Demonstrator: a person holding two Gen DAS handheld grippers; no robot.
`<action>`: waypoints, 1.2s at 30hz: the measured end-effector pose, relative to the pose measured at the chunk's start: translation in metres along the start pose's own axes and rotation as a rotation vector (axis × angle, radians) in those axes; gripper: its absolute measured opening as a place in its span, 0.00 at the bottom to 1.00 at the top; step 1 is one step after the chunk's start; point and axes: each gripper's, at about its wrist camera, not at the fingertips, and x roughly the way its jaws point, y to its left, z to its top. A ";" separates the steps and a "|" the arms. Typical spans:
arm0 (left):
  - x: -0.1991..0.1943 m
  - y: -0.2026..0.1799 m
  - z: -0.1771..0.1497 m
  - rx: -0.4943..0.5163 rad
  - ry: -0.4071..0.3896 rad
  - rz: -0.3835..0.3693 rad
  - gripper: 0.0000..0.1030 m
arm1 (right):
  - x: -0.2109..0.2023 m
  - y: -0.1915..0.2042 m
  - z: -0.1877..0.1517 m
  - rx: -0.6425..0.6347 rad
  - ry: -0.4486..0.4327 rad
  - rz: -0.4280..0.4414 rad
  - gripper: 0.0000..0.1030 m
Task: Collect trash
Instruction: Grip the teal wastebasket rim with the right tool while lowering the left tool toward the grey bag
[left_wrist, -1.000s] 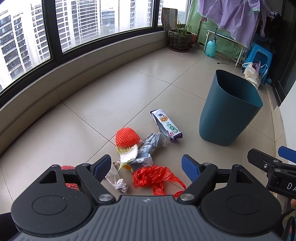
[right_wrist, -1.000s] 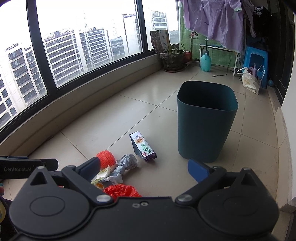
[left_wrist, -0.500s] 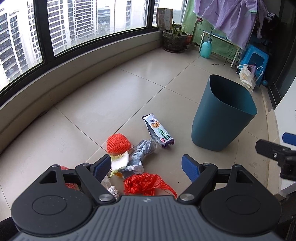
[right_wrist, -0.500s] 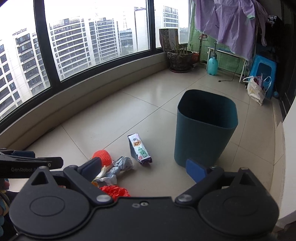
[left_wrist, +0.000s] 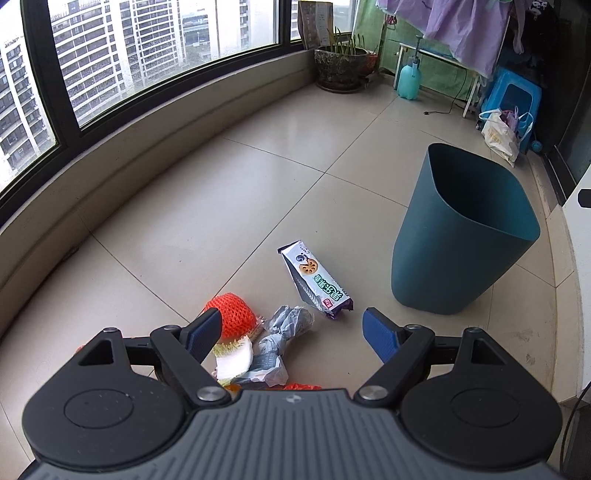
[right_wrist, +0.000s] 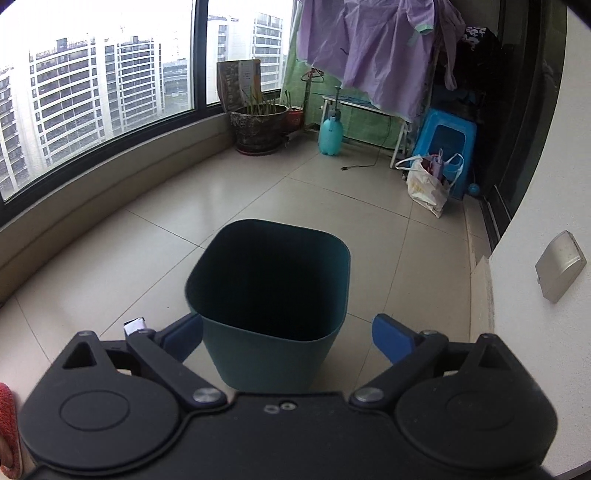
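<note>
A dark teal bin (left_wrist: 461, 236) stands upright on the tiled floor, right of a litter pile. The pile holds a purple-and-white snack wrapper (left_wrist: 316, 282), an orange foam fruit net (left_wrist: 231, 314), crumpled grey plastic (left_wrist: 284, 325) and a white scrap (left_wrist: 234, 360); a red bag is mostly hidden under my left gripper. My left gripper (left_wrist: 291, 334) hangs open above the pile, holding nothing. My right gripper (right_wrist: 290, 338) is open and empty, its fingers either side of the bin (right_wrist: 269, 295), looking into its dark inside. A corner of the wrapper (right_wrist: 135, 325) peeks out at left.
A curved window wall and low ledge (left_wrist: 147, 136) run along the left. At the far end stand a potted plant (right_wrist: 258, 125), a teal spray bottle (right_wrist: 330, 134), a blue stool (right_wrist: 445, 147), a shopping bag (right_wrist: 428, 184) and hanging purple laundry (right_wrist: 369, 55). A white wall (right_wrist: 535, 350) is close on the right.
My left gripper has drawn back and up, so the pile sits lower in its view. My right gripper has swung right and closer to the bin, now centred on its mouth.
</note>
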 end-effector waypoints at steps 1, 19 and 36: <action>0.011 -0.001 0.004 0.003 0.014 0.003 0.81 | 0.010 -0.005 0.003 0.001 0.009 -0.017 0.95; 0.165 0.010 0.039 0.046 0.214 -0.027 0.81 | 0.192 -0.047 0.002 0.110 0.257 -0.148 0.67; 0.269 -0.005 -0.009 0.165 0.401 -0.107 0.81 | 0.235 -0.044 -0.008 0.051 0.369 -0.096 0.33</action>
